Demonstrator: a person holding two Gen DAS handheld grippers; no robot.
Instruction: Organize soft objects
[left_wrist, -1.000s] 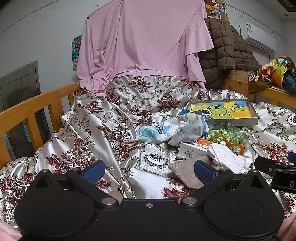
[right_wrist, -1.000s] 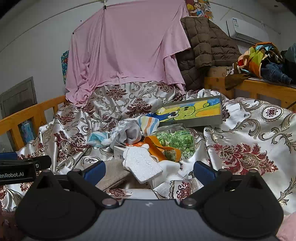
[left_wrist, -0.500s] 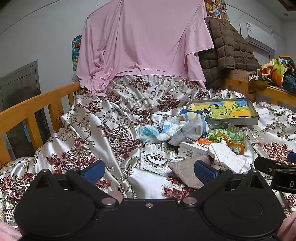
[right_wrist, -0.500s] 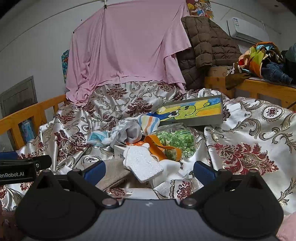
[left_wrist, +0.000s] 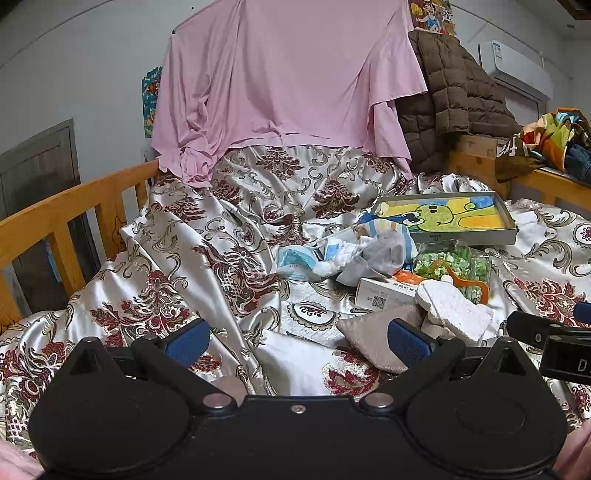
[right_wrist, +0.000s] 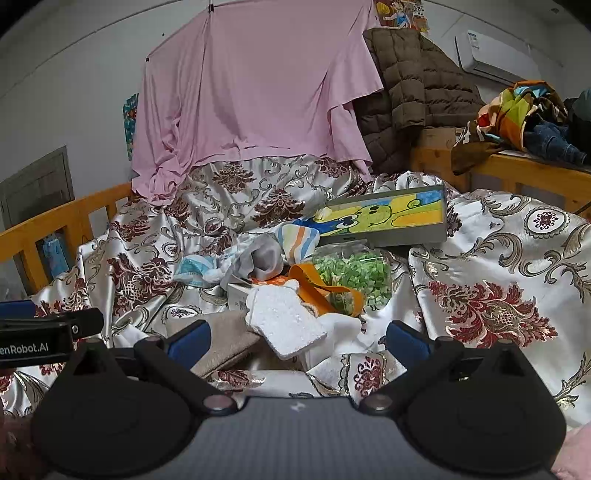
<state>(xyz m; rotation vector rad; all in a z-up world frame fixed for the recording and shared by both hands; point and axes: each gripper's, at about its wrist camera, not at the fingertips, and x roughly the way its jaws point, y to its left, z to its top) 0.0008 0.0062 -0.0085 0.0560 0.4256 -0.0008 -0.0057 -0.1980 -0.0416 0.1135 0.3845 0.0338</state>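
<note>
My left gripper (left_wrist: 297, 341) hovers wide open and empty over the bedspread (left_wrist: 177, 266) near its front edge, ready to help. Just beside it the beige cloth (left_wrist: 373, 334) lies flat, the white foam piece (right_wrist: 286, 323) resting partly on it. My right gripper (right_wrist: 297, 341), equally spread and empty, faces that pile, probably to pick first. Beyond sit the crumpled socks (right_wrist: 258, 258) and the tray (right_wrist: 384, 218).
</note>
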